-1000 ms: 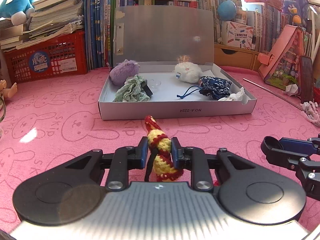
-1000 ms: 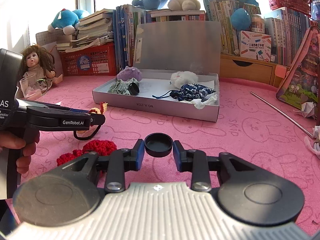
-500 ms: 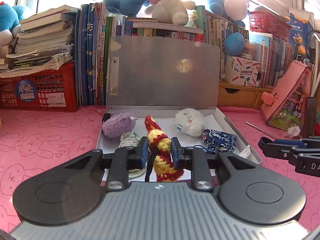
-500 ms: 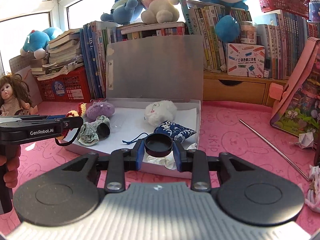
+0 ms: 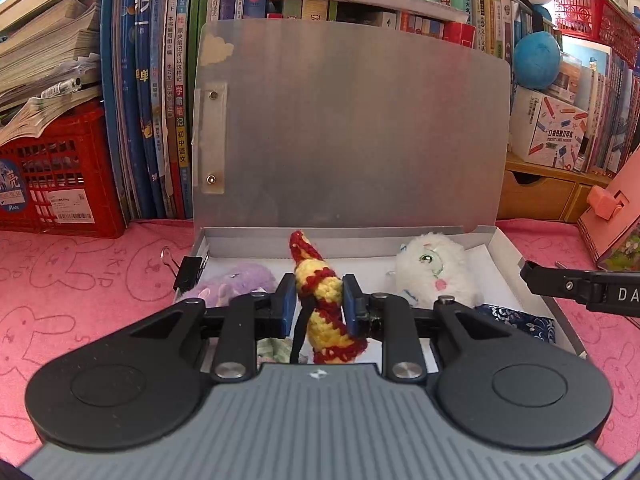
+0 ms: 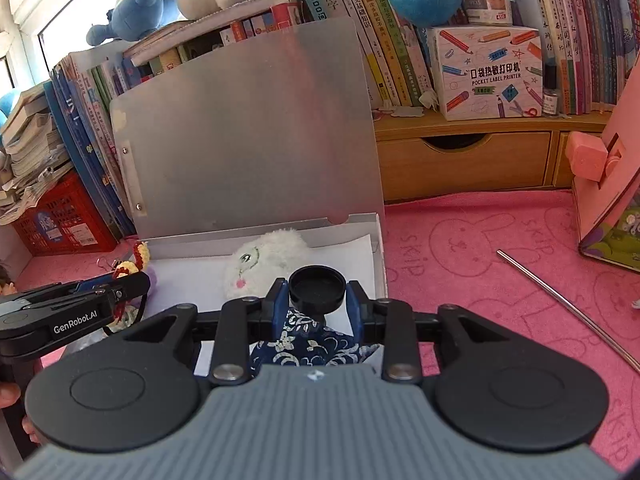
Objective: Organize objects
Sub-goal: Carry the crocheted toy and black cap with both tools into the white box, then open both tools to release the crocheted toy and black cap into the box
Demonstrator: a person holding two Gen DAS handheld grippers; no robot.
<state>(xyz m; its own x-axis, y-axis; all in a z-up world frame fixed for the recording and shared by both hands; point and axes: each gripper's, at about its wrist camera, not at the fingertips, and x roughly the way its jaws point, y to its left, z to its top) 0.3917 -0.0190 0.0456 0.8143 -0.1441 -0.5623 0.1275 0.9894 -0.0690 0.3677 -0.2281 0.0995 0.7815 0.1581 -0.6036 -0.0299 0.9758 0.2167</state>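
My left gripper [image 5: 319, 300] is shut on a yellow and red crochet toy [image 5: 320, 292] and holds it above the open grey box [image 5: 516, 256]. In the right wrist view the left gripper [image 6: 124, 284] shows at the left with the crochet toy [image 6: 134, 262] in it. My right gripper [image 6: 318, 300] is shut on a round black cap [image 6: 317, 288], above the box's right half [image 6: 378, 248]. Inside the box lie a white plush [image 5: 434, 268], a purple plush [image 5: 236, 282] and a blue patterned pouch [image 6: 308, 342].
The box lid [image 5: 348, 128] stands upright against rows of books [image 5: 160, 100]. A red crate [image 5: 56, 172] is at the left, a wooden drawer shelf [image 6: 468, 160] and a pink case [image 6: 608, 184] at the right. A metal rod [image 6: 568, 308] lies on the pink mat [image 6: 480, 264].
Both grippers have travelled forward from over the pink mat to above the box, each keeping its object. The right gripper has rolled a little.
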